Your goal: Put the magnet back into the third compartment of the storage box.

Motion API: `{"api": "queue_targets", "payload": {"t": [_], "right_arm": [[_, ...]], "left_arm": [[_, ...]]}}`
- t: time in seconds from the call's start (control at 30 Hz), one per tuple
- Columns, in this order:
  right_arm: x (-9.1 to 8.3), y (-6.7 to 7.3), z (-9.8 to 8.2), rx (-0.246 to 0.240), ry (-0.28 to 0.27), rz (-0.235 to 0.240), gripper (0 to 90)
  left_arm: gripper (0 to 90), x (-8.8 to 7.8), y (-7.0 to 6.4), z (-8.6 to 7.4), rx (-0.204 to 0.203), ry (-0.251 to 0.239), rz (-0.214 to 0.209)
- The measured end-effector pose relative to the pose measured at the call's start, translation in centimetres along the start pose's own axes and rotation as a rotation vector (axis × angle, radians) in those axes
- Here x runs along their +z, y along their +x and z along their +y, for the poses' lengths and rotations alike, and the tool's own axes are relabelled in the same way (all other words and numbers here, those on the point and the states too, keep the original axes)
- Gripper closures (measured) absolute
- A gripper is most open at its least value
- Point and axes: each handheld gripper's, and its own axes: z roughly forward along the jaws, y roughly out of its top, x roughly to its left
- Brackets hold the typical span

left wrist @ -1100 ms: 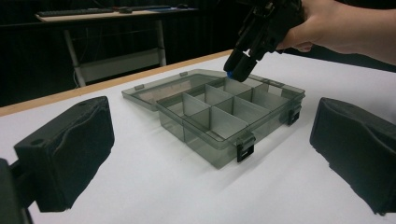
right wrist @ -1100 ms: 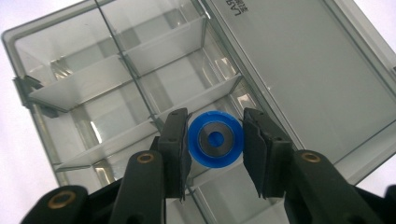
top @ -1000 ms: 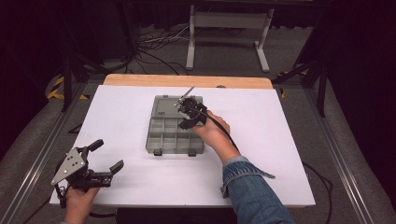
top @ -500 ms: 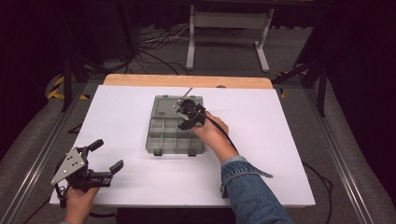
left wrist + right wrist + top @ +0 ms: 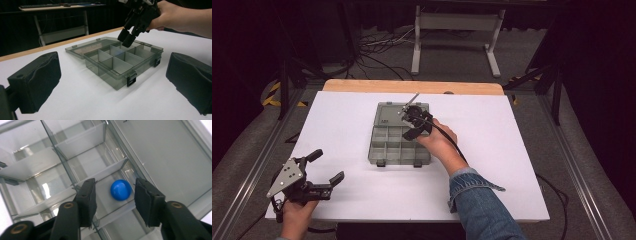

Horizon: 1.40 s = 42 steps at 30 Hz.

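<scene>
A clear grey compartment box lies open in the middle of the white table, its lid folded flat at the far side. My right gripper points down into a far compartment. Its jaws have just been opening, and a small blue ball lies on the compartment floor between the pads, touching neither. From the left gripper view the right gripper hangs over the box. My left gripper rests at the table's near left corner, open and empty.
Thin dividers split the box into several compartments. Two black latches sit on its near wall. A wooden strip edges the table's far side, with a metal stand and cables on the floor beyond.
</scene>
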Motion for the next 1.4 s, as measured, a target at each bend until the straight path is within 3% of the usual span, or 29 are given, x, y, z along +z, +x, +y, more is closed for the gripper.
{"api": "queue_targets", "payload": {"t": [0.23, 0.4, 0.53, 0.8, 1.07, 1.23, 1.4], "right_arm": [[-1.5, 0.5, -0.1, -0.014, -0.053, -0.001, 33.0], [-3.0, 1.3, -0.1, -0.020, -0.105, 0.001, 17.4], [-4.3, 2.0, -0.4, -0.039, -0.141, -0.003, 13.0], [-6.7, 3.2, -1.2, -0.056, -0.196, -0.004, 9.9], [-8.1, 4.4, -2.2, -0.069, -0.213, 0.002, 8.4], [-8.7, 4.6, -2.7, -0.068, -0.229, -0.007, 6.0], [-10.0, 4.5, -4.1, -0.050, -0.278, -0.015, 2.5]], "left_arm": [[0.5, 0.0, 0.0, 0.0, 0.001, 0.002, -0.001], [0.5, 0.0, 0.0, 0.1, 0.004, 0.002, -0.002], [0.5, 0.0, 0.0, 0.1, 0.006, 0.004, -0.002], [0.5, 0.0, -0.1, 0.1, 0.009, 0.004, -0.002], [0.5, 0.0, -0.1, 0.1, 0.008, 0.001, -0.001], [0.5, 0.0, -0.1, 0.1, 0.009, 0.005, -0.003], [0.5, 0.0, -0.1, 0.1, 0.006, 0.003, -0.003]]}}
